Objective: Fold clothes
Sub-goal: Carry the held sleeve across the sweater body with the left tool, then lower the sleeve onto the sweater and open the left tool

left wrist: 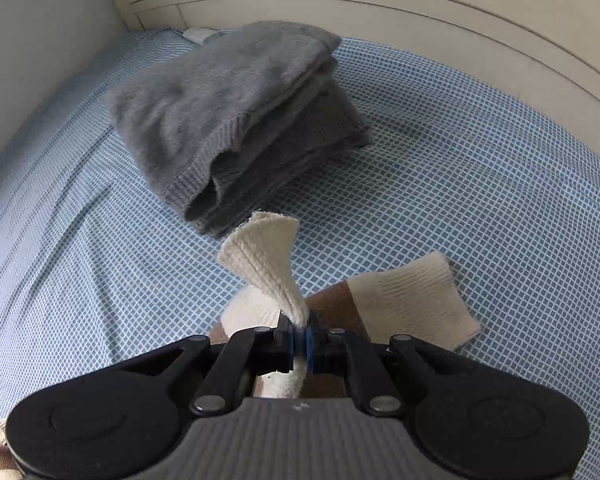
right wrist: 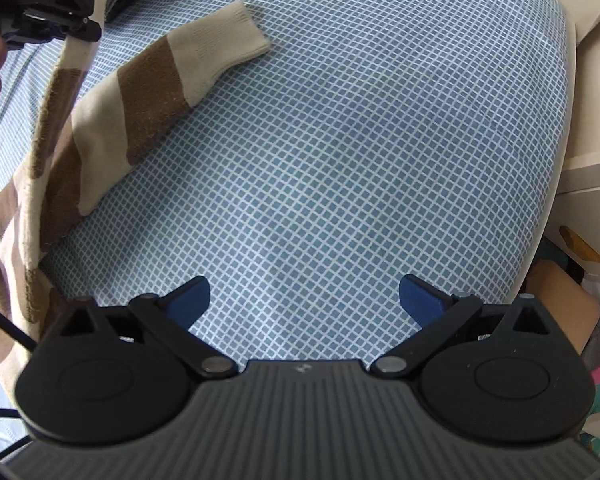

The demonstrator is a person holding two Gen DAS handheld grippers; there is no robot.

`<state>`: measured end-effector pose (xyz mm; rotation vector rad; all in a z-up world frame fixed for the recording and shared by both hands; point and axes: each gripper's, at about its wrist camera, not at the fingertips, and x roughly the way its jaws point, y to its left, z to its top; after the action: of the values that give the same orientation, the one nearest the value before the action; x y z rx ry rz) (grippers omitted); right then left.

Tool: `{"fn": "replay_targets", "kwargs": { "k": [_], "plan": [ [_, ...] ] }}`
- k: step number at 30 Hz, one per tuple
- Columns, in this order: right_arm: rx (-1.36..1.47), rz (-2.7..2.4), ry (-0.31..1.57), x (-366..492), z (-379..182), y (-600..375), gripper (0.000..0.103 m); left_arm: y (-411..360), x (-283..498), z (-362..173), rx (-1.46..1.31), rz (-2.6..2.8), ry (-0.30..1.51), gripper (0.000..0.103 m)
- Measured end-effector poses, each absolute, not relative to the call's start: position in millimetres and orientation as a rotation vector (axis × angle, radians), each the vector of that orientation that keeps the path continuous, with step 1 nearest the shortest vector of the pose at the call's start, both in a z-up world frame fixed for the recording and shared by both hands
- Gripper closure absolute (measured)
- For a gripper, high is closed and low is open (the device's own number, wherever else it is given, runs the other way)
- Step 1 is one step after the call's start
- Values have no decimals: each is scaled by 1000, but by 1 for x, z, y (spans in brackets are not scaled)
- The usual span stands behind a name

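Blue-checked bed sheet [right wrist: 340, 140] carries folded grey fleece garment [left wrist: 236, 112] far left. Left tongs [left wrist: 299, 340] clamped on cuff of cream-and-brown striped knit sweater [right wrist: 148, 76], sleeve lifted; other sleeve flat on the bed. Right tongs [right wrist: 304, 300] spread wide, empty. Sweater likely soft, light, droopy; take it by cuffs or hems.

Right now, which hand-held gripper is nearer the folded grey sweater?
Left. The left hand-held gripper, shut on the striped sweater's cuff, sits just before the grey sweater. The right hand-held gripper hangs open over bare sheet, farther off.
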<state>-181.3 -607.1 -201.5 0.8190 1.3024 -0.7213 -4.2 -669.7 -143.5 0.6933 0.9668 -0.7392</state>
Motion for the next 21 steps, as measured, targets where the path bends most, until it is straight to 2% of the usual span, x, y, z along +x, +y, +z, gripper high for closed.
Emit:
{"fn": "replay_targets", "kwargs": {
  "k": [10,17,20,21],
  "plan": [
    [863,-786,1308,-214,-217,-619,0,-720,-55,-176,791,-877,972,97],
    [881,-808,1300,-226,-221,-623,0,-728,-75,-202,897,-905,977,97],
    [884,-808,1305,-226,-223,-623,0,-732,-79,-209,917,-935,1000,93],
    [885,-807,1306,-226,-223,-623,0,-734,-80,-211,916,-959,1012,89]
  ]
}}
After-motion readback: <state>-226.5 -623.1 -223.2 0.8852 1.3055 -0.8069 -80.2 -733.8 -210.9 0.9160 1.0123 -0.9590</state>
